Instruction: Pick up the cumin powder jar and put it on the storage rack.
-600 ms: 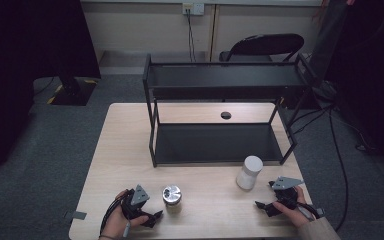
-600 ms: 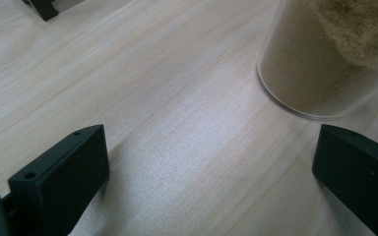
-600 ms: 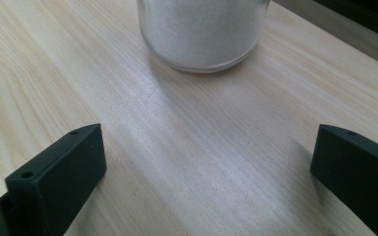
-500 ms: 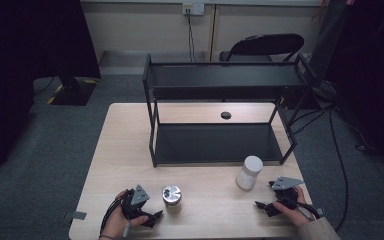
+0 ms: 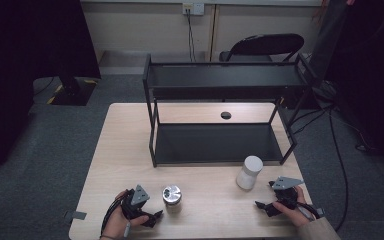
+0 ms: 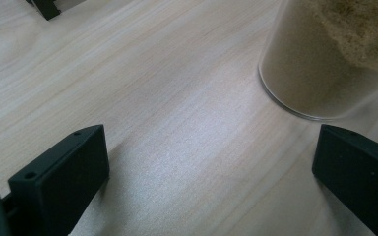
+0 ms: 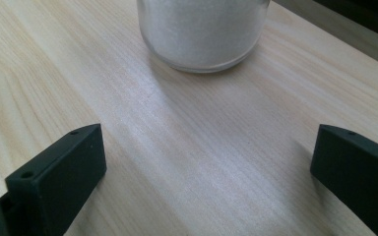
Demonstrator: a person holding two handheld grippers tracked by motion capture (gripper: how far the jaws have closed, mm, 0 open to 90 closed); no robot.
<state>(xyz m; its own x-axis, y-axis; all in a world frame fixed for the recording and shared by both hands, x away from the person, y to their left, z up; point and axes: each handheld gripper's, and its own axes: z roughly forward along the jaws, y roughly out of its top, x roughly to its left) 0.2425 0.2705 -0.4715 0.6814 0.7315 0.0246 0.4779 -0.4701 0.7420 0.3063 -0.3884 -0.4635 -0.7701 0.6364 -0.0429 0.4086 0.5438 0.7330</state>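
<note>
Left hand-held gripper (image 5: 152, 216) sits low near the front edge of the tabletop (image 5: 130, 145), toward the front left corner, jaws spread wide and empty, nothing between them. Just beside it, to its right, stands a glass jar with a metal lid (image 5: 171, 195), upright, near the front edge, left of centre; the left gripper view shows that jar's clear wall and tan powder inside (image 6: 320, 59), ahead and right of the jaws, apart from both (no contact). Right hand-held gripper (image 5: 266, 206) rests near the front right corner, held by a hand (image 5: 292, 210), jaws likewise wide apart and gripping nothing. White jar (image 5: 249, 172) stands upright just beyond it, near the right edge, in front of the rack's lower shelf; in the right gripper view it (image 7: 202, 29) is ahead of the jaws, slightly left of centre, clear of both, with bare wood between. Black two-tier metal rack (image 5: 225, 80) occupies the back half of the tabletop, both shelves bare. Small dark round hole (image 5: 225, 115) in the tabletop under the rack, near the back edge. Folding chair (image 5: 265, 46) behind the table.
</note>
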